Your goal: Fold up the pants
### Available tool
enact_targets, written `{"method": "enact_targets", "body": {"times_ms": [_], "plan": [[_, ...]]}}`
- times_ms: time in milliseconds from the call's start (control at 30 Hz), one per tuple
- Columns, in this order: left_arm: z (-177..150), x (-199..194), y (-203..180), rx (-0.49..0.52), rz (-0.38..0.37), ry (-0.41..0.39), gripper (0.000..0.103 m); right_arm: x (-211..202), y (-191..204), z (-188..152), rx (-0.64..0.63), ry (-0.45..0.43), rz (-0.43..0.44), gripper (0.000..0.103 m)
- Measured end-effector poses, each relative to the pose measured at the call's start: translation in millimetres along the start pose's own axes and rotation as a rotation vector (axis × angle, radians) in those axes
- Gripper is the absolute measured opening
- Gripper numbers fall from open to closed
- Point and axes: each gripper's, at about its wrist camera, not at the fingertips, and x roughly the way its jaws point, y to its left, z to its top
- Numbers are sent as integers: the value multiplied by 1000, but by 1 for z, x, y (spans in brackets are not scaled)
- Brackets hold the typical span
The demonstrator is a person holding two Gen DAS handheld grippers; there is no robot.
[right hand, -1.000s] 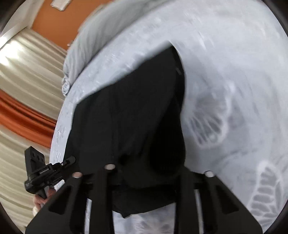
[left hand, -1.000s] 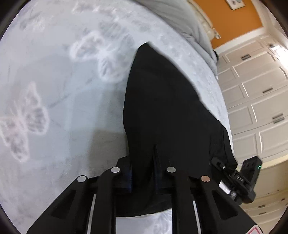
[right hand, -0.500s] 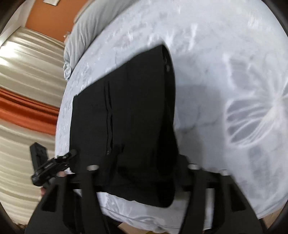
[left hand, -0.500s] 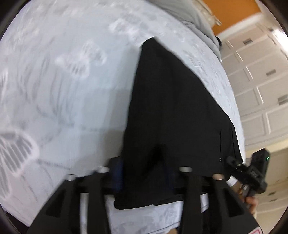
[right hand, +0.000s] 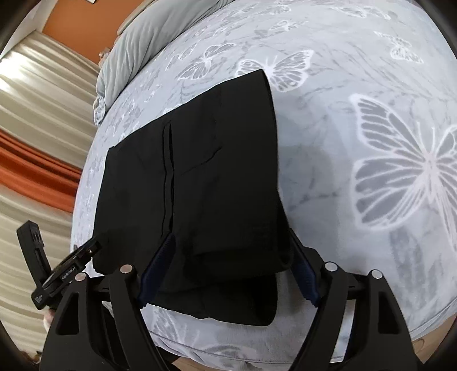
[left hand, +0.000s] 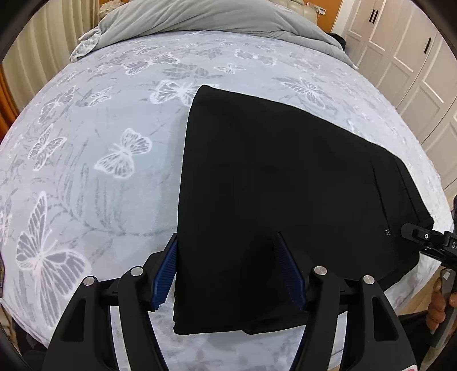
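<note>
Both grippers' jaws, just opened, stand apart: the left gripper [left hand: 225, 271] and right gripper [right hand: 231, 274] straddle the near edge of folded black pants [left hand: 271, 185], unpinched, lying flat on a butterfly-print bedspread [left hand: 94, 137]; a grey duvet [left hand: 200, 15] lies bunched beyond.

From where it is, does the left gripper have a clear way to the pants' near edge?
Probably yes: the left gripper has just been opening and straddles the black pants near edge, with nothing covering the fabric.
</note>
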Motion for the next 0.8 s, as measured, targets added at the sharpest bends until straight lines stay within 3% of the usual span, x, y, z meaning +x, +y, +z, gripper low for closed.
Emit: {"method": "enact_targets", "body": {"times_ms": [267,533,633,733,800], "plan": [[0,7,-6,-1,9,4,63,6,9,-2,-16,15,25,76],[0,23,3,-74,-63,84,69,6,6,-3,-11,16,30,76],[2,33,11,-144,-167,129,79,10,8,-3,-18,5,30,76],[6,36,25,-240,-271,129,79,12,10,-3,-35,-14,25,74],[8,39,39,-324,-367,126,75,12,6,-1,-21,-29,34,68]]}}
